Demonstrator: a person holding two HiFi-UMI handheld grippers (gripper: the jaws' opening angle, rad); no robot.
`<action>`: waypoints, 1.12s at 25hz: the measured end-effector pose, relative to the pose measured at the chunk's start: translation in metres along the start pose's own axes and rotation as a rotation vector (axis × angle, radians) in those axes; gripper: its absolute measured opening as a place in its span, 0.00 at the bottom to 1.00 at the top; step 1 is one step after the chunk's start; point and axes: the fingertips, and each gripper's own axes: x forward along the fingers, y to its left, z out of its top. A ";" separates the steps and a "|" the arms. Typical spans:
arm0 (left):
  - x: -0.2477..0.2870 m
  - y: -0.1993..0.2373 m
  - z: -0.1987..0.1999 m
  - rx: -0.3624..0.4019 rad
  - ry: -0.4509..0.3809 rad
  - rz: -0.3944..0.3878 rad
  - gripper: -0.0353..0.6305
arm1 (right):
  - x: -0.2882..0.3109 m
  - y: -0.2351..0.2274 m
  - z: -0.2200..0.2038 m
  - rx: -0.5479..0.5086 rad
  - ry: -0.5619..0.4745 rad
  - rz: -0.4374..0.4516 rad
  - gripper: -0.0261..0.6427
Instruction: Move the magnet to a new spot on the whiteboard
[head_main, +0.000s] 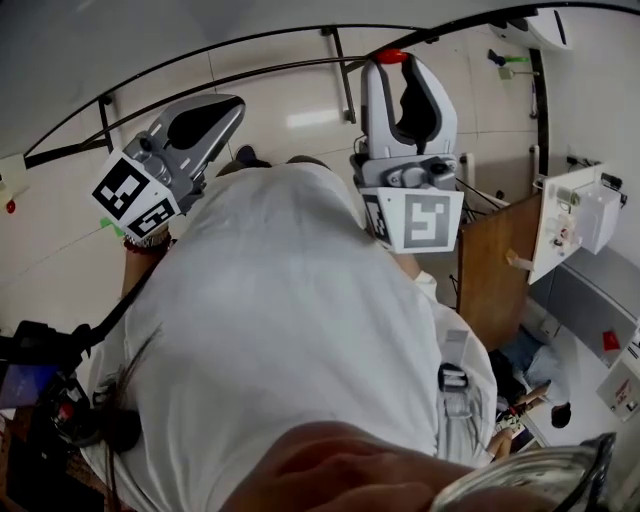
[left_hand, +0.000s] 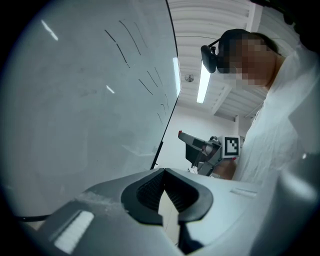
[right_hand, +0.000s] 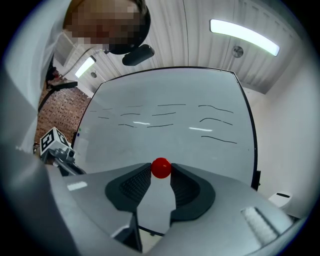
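The red magnet sits pinched between the tips of the right gripper, whose jaws are closed narrowly on it. In the right gripper view it shows against the lower part of the whiteboard; whether it touches the board I cannot tell. Short black marker lines cross the board above it. The left gripper is raised beside the whiteboard, its jaw tips together with nothing between them. In the head view both grippers are raised above the person's white shirt.
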 end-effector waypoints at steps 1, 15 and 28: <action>-0.001 0.002 0.002 0.006 -0.005 0.010 0.05 | 0.002 0.000 -0.001 0.008 -0.003 0.003 0.23; 0.053 -0.104 -0.054 0.011 0.034 0.054 0.05 | -0.146 -0.082 -0.032 0.044 0.070 -0.079 0.23; 0.031 -0.211 -0.118 -0.013 0.073 0.264 0.05 | -0.260 -0.085 -0.050 0.143 0.026 0.053 0.23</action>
